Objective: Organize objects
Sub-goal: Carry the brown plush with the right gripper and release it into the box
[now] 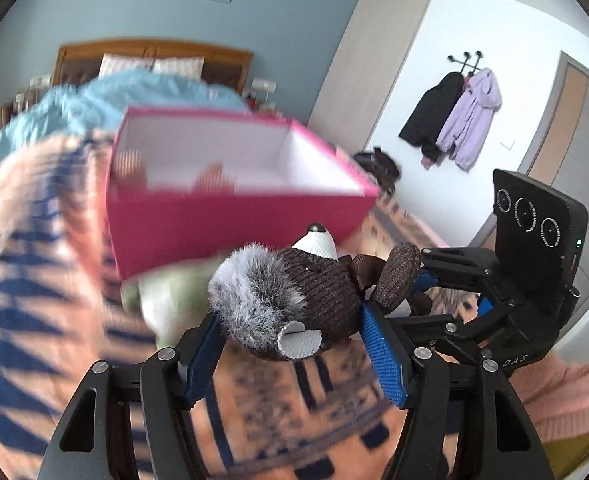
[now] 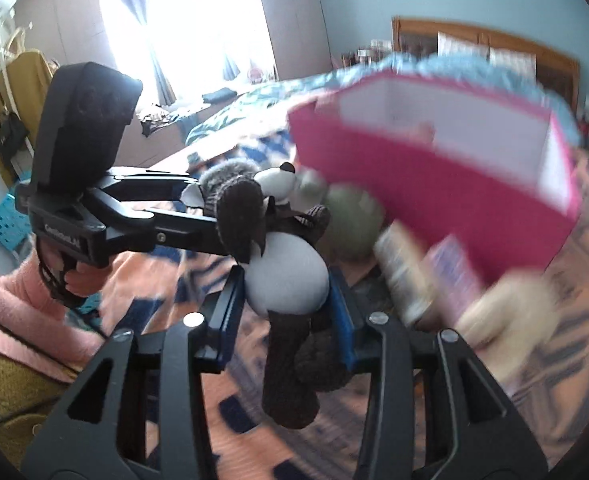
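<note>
step: carrying plush toy (image 1: 294,300), my left gripper (image 1: 294,344) clamps its head, right gripper (image 2: 286,312) its belly | next: lift over near rim of pink box (image 1: 230,216) on the bed (image 1: 34,280), then release

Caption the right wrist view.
Both grippers hold a plush toy above the patterned bedspread, near a pink box.

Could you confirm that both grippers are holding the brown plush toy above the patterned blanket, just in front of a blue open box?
Not quite: the open box is pink, not blue, as the left wrist view shows. The left gripper and right gripper do both clamp the brown plush toy above the patterned blanket.
</note>
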The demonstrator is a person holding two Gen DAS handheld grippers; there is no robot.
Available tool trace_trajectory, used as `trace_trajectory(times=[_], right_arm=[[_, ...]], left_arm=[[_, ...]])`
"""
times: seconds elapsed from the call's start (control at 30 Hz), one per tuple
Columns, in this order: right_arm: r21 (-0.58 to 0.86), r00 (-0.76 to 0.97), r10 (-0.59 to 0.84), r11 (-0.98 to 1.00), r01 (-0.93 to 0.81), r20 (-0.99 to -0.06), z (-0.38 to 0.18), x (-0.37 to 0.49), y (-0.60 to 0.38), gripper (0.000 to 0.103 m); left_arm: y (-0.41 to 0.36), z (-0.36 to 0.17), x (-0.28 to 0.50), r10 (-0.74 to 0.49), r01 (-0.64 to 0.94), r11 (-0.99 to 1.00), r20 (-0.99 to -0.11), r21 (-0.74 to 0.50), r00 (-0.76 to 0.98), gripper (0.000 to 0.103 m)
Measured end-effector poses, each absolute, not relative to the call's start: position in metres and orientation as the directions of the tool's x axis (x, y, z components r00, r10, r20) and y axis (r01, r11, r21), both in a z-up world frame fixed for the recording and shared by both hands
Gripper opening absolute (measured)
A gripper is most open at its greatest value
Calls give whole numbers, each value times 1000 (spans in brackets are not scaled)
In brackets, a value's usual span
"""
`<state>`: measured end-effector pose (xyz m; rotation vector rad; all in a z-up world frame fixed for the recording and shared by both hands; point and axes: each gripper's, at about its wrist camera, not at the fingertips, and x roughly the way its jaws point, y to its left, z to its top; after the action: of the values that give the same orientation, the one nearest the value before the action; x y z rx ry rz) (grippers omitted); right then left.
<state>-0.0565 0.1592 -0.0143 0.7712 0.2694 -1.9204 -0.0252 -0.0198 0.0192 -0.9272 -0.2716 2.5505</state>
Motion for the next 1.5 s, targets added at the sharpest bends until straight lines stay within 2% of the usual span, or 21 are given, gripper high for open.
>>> trace_trajectory(times=[0.23, 0.53, 0.9, 1.07, 1.23, 1.5], right_arm=[[-38, -419, -719, -481, 876, -555, 39, -88, 147, 43], [-144, -484, -686, -491, 859, -543, 65, -153, 113, 43], [-178, -467, -585, -483, 857, -663, 34, -231, 67, 44], [-209, -492, -523, -508, 836, -696, 20, -250, 49, 47], [-194, -509, -509, -548, 813, -694, 22, -258, 48, 52], [-126, -502, -573, -569, 813, -648, 44, -233, 73, 54]], left_arm=[[-25, 72, -72, 384, -315, -923, -507, -219, -772, 67], [-47, 83, -142, 322, -246, -946, -520, -212, -791, 67], [-71, 42, -214, 236, -119, -968, -642, -220, -729, 67], [-78, 30, -222, 184, -50, -975, -668, -215, -721, 67], [-79, 29, -210, 176, -38, -975, -654, -220, -736, 67], [-79, 52, -168, 242, -116, -960, -556, -253, -795, 72]])
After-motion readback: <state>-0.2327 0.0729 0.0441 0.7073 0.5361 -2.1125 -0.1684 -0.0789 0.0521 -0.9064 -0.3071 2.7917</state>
